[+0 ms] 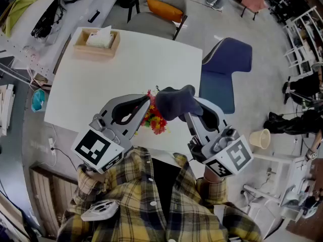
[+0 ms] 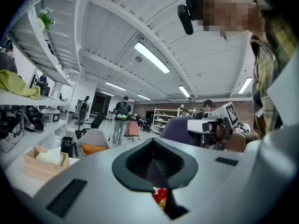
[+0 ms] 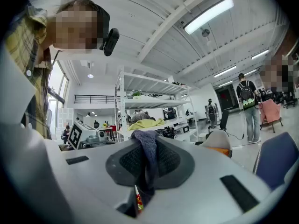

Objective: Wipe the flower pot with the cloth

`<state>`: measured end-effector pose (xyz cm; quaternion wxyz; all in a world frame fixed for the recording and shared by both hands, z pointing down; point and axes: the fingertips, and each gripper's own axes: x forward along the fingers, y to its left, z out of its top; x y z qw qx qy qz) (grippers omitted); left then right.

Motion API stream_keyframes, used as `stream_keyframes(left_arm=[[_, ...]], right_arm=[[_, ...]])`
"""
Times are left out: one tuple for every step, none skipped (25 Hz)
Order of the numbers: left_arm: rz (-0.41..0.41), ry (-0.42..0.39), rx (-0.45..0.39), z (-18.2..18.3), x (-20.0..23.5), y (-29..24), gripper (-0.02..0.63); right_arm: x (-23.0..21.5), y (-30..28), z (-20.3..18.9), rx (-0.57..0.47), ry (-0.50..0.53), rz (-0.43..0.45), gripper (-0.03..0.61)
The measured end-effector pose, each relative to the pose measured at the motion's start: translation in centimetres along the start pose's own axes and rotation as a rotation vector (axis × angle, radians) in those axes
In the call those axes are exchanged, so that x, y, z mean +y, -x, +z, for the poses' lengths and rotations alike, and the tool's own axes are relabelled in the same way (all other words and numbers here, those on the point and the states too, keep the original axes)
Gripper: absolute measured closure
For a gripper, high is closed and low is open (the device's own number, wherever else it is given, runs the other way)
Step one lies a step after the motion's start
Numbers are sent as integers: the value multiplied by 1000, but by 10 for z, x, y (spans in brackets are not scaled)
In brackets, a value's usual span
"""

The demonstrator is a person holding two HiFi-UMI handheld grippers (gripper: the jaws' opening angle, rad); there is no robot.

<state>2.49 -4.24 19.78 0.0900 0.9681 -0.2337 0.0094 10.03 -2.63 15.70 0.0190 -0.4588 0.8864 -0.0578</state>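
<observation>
Both grippers are held level at the near edge of the white table (image 1: 126,69), tips close together. My left gripper (image 1: 148,104) is shut. A thin dark edge is pinched between its pads (image 2: 156,171), right above a bunch of red and yellow flowers (image 1: 155,120) (image 2: 160,197). The pot itself is hidden under the flowers and the jaws. My right gripper (image 1: 184,111) is shut on a dark blue-grey cloth (image 1: 174,102). The cloth bulges over that gripper's tips and sticks up between its pads (image 3: 145,146), next to the flowers.
A wooden tissue box (image 1: 97,40) sits at the table's far left corner. A blue chair (image 1: 227,67) stands at the table's right side, and a grey chair with an orange cushion (image 1: 164,9) stands behind it. A paper cup (image 1: 260,137) rests on a side stand to the right.
</observation>
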Motion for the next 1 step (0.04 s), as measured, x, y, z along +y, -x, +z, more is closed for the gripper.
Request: stream_keyframes(left_arm=[[-1, -2, 2, 0, 1, 0, 604]], right_arm=[[-1, 0, 1, -2, 1, -5, 562]])
